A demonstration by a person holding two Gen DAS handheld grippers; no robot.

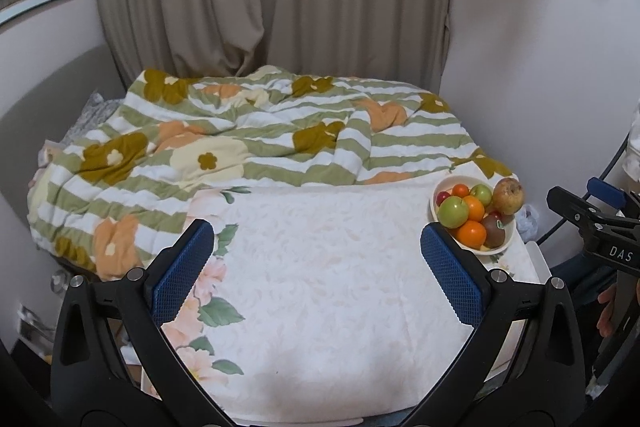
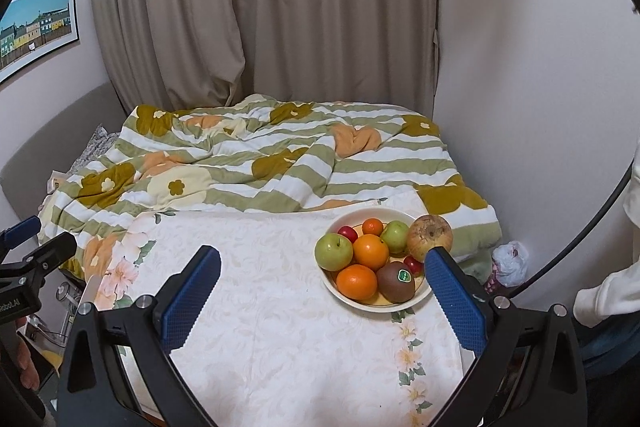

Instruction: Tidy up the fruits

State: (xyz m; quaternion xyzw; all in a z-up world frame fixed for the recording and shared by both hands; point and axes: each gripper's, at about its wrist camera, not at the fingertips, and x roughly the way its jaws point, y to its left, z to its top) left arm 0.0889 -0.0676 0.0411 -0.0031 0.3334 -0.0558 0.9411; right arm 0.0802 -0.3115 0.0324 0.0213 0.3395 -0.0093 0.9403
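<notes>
Left gripper (image 1: pixel 318 267) spread wide; right gripper (image 1: pixel 600 227) reads "DAS".

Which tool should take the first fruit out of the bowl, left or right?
Right, probably. The right tool is open with the bowl just ahead, by its right finger. From the left tool, also open, the bowl sits far off to the right, beyond its finger.

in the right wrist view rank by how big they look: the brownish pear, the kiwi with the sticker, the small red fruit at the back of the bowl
1. brownish pear
2. kiwi, slightly smaller, and nearer the camera, so truly smaller
3. small red fruit, clearly smallest
</notes>
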